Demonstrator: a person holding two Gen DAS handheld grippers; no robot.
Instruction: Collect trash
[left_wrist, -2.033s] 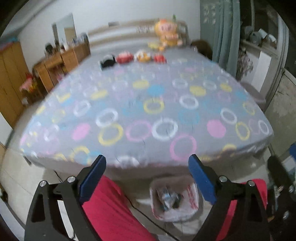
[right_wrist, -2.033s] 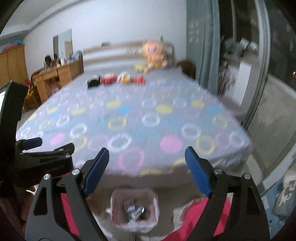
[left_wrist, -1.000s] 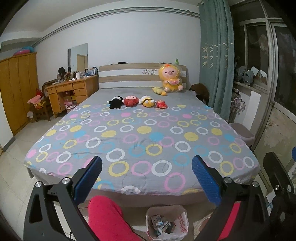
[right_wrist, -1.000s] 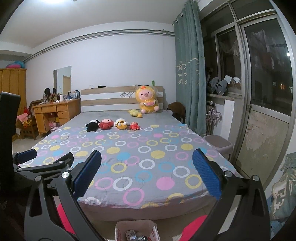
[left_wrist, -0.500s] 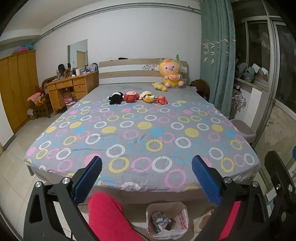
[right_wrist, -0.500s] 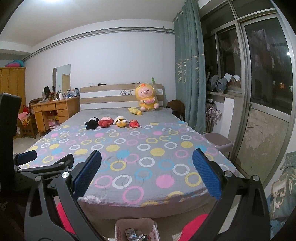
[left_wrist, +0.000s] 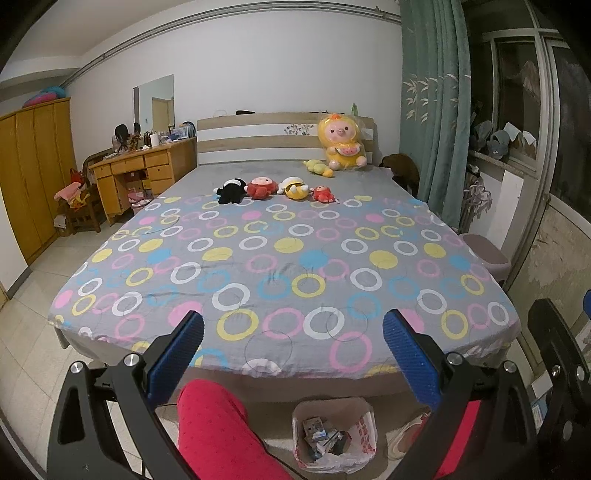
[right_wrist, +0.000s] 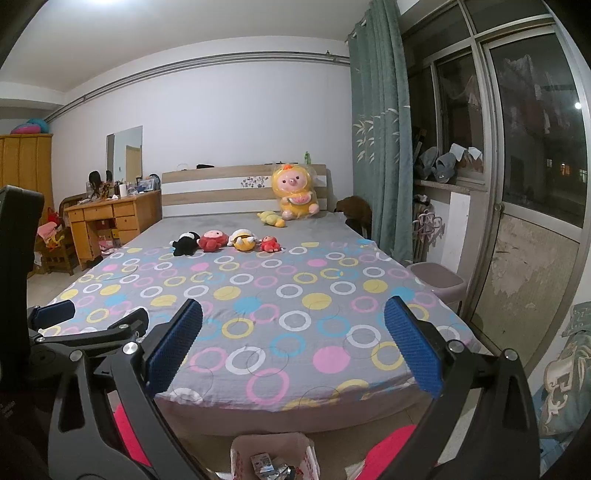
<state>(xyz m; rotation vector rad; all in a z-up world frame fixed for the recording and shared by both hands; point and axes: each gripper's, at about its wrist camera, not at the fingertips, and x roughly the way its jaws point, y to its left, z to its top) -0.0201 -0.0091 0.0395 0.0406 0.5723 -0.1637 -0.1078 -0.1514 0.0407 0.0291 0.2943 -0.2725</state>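
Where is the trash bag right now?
The trash bag sits on the floor at the foot of the bed, low in both wrist views, right of the red-clad leg.

My left gripper (left_wrist: 291, 354) gapes empty over the grey ring-patterned bed (left_wrist: 280, 258); white plastic-lined trash bin (left_wrist: 334, 439) below.

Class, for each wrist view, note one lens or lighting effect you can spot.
Left wrist view: fisheye bends the curtain and wardrobe inward, corners vignetted black. Right wrist view: ceiling light glares at the top edge, the window is dark; both sharp.
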